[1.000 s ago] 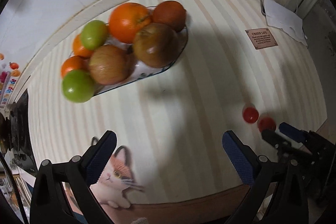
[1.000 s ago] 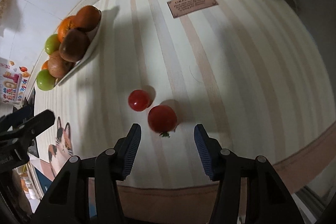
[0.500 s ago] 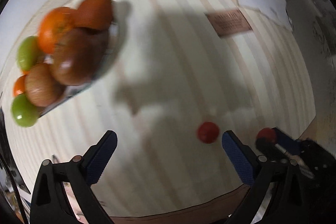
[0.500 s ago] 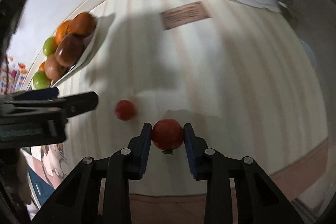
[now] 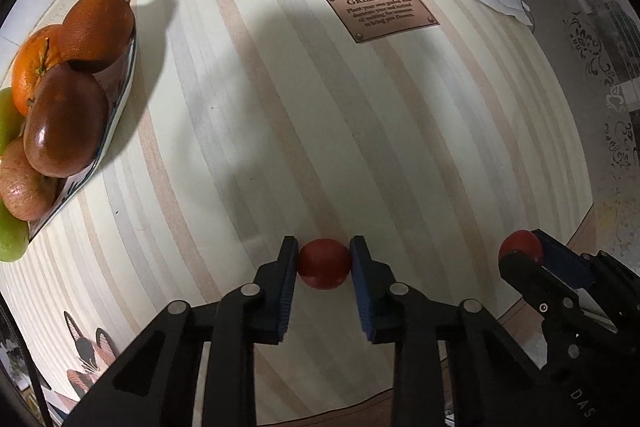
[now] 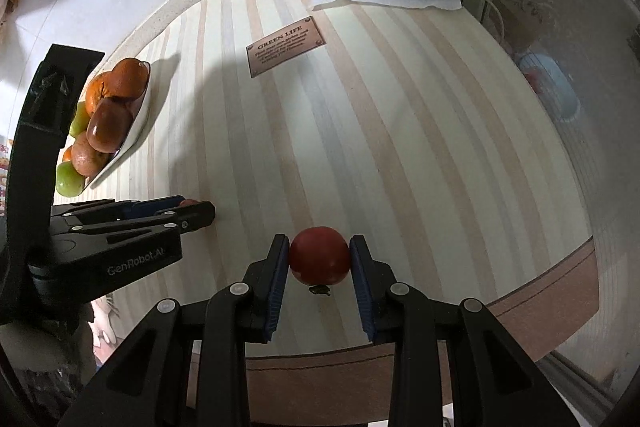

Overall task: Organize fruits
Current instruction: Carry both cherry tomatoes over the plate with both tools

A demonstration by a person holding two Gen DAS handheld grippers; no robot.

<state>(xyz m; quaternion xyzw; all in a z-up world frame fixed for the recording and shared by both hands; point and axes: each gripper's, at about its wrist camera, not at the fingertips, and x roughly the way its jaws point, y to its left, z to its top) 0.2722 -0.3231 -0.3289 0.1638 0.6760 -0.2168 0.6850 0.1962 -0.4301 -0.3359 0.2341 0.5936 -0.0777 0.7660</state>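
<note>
So both tongs are clamped; left gripper (image 5: 324, 263) pinches the small tomato (image 5: 323, 263), right gripper (image 6: 319, 261) the bigger tomato (image 6: 319, 261); fruit plate (image 5: 120, 99) sits far left, nearer my left.

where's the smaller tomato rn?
Left wrist view, bottom centre: the smaller tomato is clamped in the left tool over the striped table, with the right tool to its right.
</note>
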